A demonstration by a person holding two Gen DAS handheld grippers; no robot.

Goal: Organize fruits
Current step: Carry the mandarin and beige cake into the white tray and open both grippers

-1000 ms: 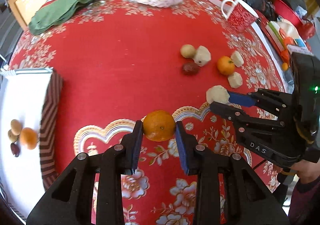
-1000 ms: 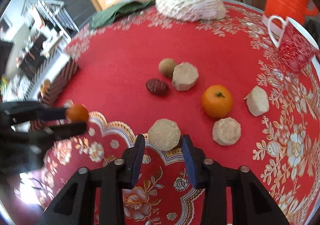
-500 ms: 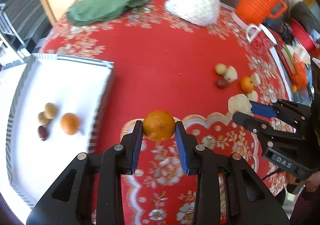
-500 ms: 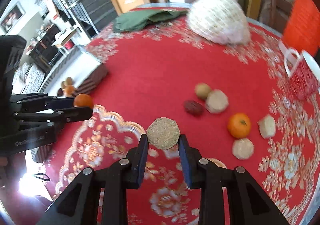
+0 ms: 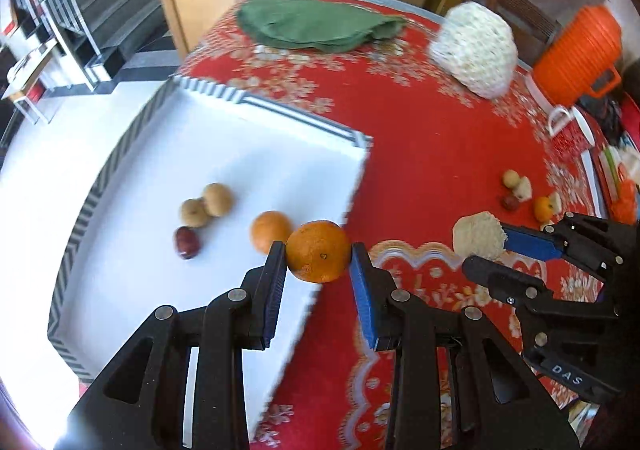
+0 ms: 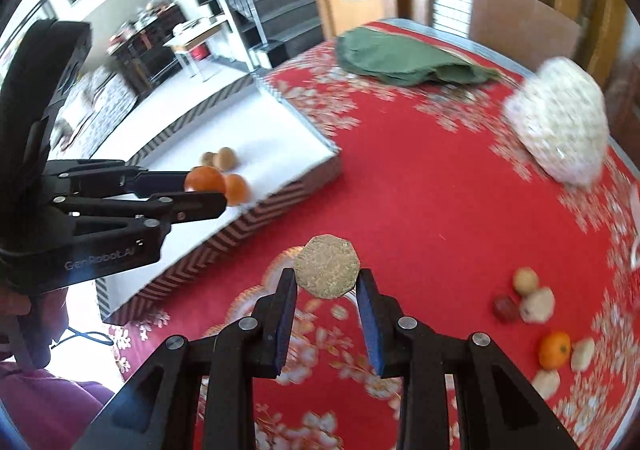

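Just above the tray's point(image 5: 362, 140) near edge, left gripper point(image 5: 318, 264) pinches an orange point(image 5: 319, 256); right gripper point(image 6: 326, 284) pinches a cake point(image 6: 326, 271).

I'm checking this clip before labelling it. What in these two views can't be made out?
- Left wrist view: small items far right, too small to identify.
- Right wrist view: white netted bundle, motion-blurred.
- Right wrist view: tray contents partly hidden by the left tool.
- Both: tray's near end cut off.

matt red tablecloth point(image 5: 440, 154), dimpled orange point(image 5: 319, 256), grainy cake point(image 6: 327, 271)
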